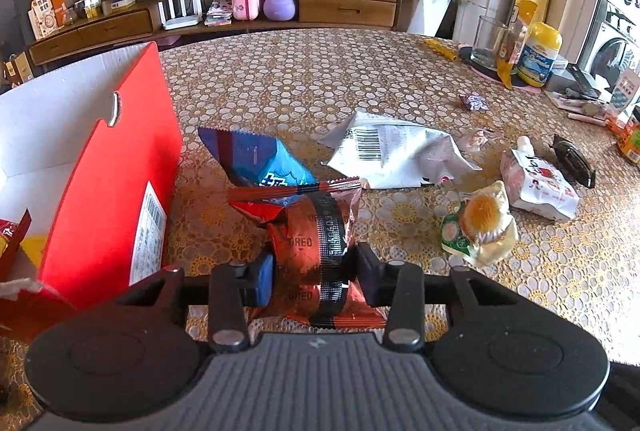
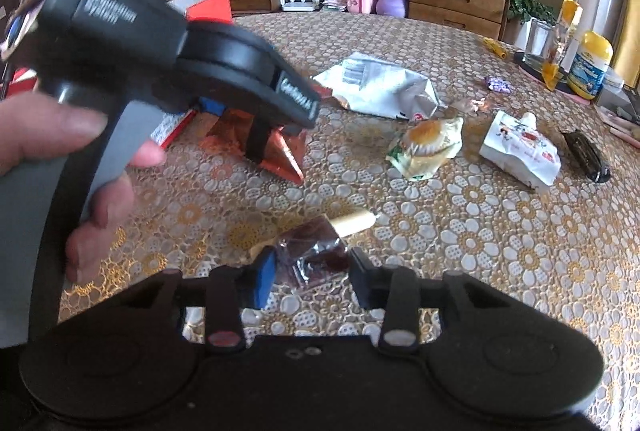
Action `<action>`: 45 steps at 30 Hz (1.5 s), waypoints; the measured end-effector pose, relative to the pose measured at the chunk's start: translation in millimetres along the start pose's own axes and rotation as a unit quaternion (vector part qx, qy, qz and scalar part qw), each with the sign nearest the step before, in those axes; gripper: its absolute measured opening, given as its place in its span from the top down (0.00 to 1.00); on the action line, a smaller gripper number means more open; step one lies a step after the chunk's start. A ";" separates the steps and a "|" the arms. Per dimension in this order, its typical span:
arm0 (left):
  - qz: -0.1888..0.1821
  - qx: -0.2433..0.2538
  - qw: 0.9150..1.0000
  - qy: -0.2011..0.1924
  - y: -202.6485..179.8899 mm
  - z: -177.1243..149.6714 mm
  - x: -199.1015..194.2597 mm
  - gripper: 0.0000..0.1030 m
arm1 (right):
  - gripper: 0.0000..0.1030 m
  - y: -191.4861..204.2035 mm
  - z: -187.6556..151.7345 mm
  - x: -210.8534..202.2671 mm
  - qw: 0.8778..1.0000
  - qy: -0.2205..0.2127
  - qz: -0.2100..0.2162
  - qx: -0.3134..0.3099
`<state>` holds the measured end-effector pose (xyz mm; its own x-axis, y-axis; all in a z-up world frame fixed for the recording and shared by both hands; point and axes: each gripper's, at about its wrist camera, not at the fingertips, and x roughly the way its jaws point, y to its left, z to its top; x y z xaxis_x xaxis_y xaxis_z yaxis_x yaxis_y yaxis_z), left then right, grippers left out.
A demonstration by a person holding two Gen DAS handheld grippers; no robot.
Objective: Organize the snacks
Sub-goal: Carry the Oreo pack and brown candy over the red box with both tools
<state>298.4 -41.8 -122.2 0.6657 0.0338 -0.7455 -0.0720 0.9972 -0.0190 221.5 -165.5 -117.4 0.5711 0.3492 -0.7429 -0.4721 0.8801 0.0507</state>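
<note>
On my left gripper (image 1: 314, 273) I see a matte black body with 2 round discs flanking a ribbed grey centre plate, 4 silver rivets on the linkage bars, 1 blue finger pad and 1 black. My right gripper (image 2: 310, 273) has the same build, though 1 rivet looks red. From the right wrist camera, the left unit shows a grey handle, white lettering and a brown strap.

"OREO" reads twice on the red snack packet (image 1: 316, 251) clamped between the left gripper (image 1: 316, 271) pads, one above the other beside a dark printed strip. Barcode, digits illegible, on the white bag (image 1: 392, 151) ahead and right of that tool. Other lettering too blurred to read.
</note>
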 end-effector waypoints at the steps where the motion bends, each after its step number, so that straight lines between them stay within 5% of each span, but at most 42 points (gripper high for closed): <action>1: -0.001 0.000 1.000 -0.003 0.0 -0.7 -3.7 0.62 | 0.64 0.2 0.5 -2.3 1.000 -0.001 -0.001 0.001; 23: -0.014 0.010 0.998 -0.061 8.6 -8.6 -125.5 0.62 | 0.65 21.7 24.0 -96.1 0.997 -0.076 -0.027 0.001; 45: -0.001 -0.012 0.996 -0.092 91.2 -12.0 -218.6 0.62 | 0.65 99.5 71.0 -137.5 0.990 -0.133 -0.010 -0.052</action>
<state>137.4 41.0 30.9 0.7904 0.0457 -0.6109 -0.0864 0.9956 -0.0372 143.7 -103.1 37.1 0.7312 0.4168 -0.5400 -0.5177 0.8546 -0.0415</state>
